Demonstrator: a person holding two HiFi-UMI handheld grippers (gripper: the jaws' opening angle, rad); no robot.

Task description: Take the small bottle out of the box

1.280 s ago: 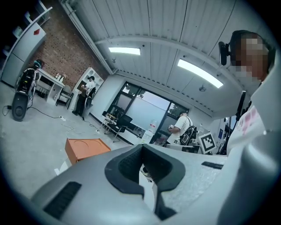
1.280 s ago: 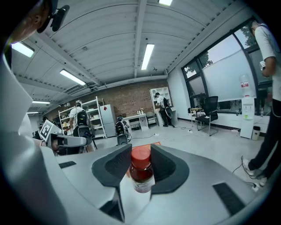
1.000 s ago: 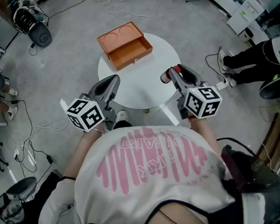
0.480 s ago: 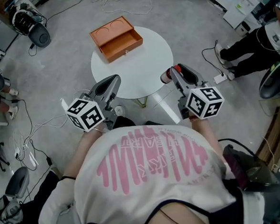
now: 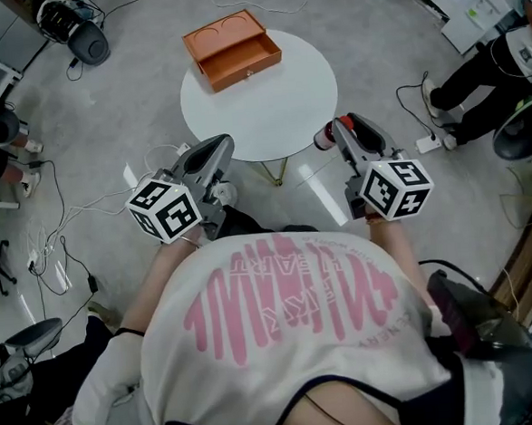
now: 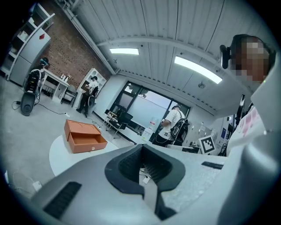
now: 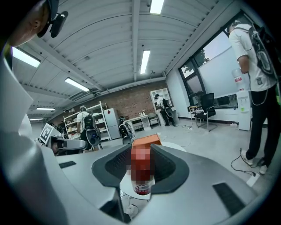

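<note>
- The left tool [image 5: 214, 151] was held level off the near left edge of the counter [image 5: 281, 106], its jaws brought together with nothing between them.
- The orange box [image 5: 232, 48] stood on the far left part of the round white counter. Its drawer was pulled out toward the person, and two round recesses showed in its top.
- The small bottle [image 5: 324, 139], red with a pale label, was out of the box and well apart from it, close to the counter's near right edge.
- The right tool [image 5: 336, 135] had its jaws narrowed onto the small bottle, one pad pressed on each side of it.
- A seated person's dark-trousered legs [image 5: 475, 79] showed on the floor at the far right.
</note>
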